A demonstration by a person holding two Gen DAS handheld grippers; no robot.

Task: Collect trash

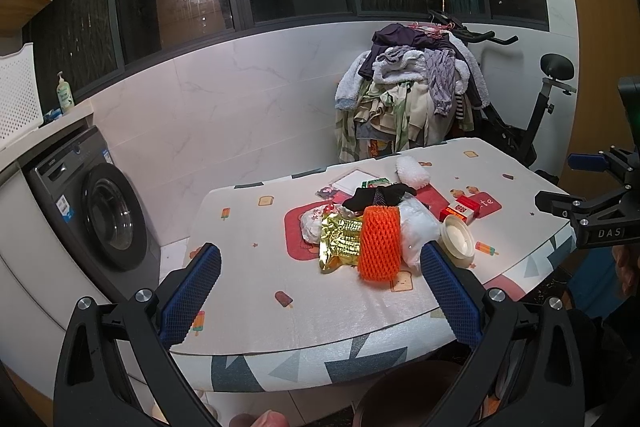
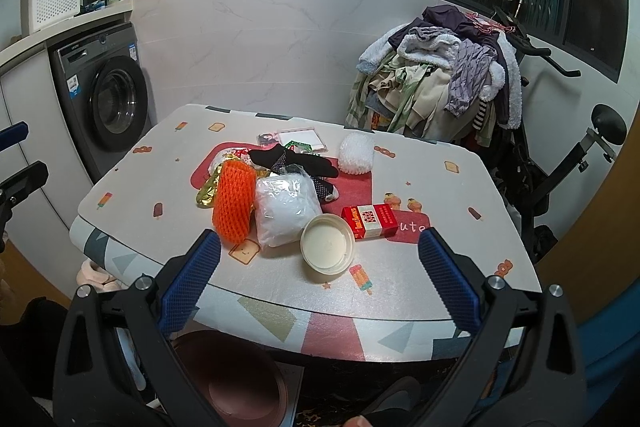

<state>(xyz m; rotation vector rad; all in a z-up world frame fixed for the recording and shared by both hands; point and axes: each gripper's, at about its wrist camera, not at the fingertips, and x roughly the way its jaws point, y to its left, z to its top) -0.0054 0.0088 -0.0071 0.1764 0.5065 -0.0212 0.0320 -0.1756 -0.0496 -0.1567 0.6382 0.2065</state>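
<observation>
Patterned cloth covers the table (image 2: 460,187), where the trash sits heaped at its middle: one orange foam net sleeve (image 2: 234,205), one crumpled gold foil wrapper (image 1: 340,241), one clear plastic bag (image 2: 286,207), one white foam net (image 2: 356,153), one round white lid (image 2: 328,247) and one red carton (image 2: 370,221). Black socks (image 2: 296,161) lie across the heap. Both the left gripper (image 1: 320,267) and the right gripper (image 2: 320,255) hover spread wide and empty near the table's front edge.
</observation>
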